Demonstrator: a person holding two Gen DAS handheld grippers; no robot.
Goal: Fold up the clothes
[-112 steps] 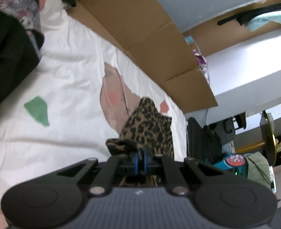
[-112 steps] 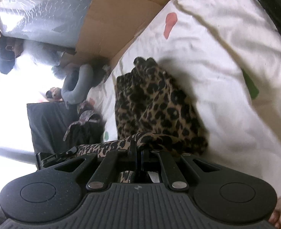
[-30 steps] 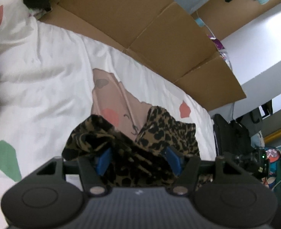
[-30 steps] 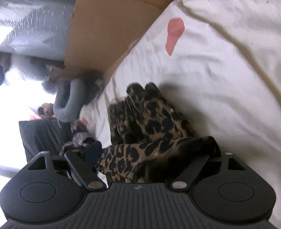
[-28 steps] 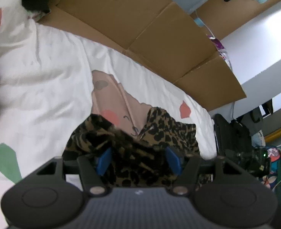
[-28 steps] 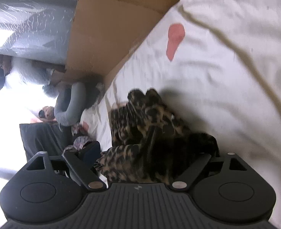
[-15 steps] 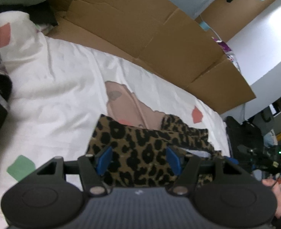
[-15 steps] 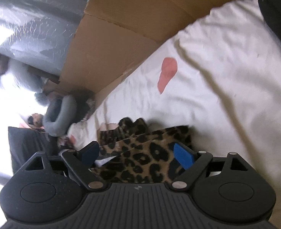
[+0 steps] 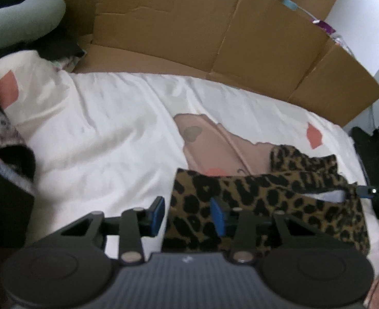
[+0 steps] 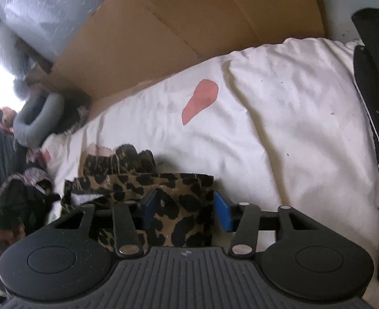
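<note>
Both the left gripper (image 9: 188, 215) and right gripper (image 10: 185, 209) stood released over the leopard-print fabric garment (image 9: 266, 200) (lying folded flat); smoothing seemed next.

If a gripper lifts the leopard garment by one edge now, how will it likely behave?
The leopard garment would probably droop and unfold: it lies limp in soft layers on the sheet. It looks thin, so likely light. Pushed, it would probably bunch rather than slide whole, since the far end is already rumpled.

Right gripper (image 10: 184, 208) jaws spread wide over folded leopard-print garment (image 10: 148, 188), which lies flat on white sheet (image 10: 279, 118). Cardboard panel (image 10: 176, 31) behind garment; grey neck pillow (image 10: 38, 119) to its far left.
</note>
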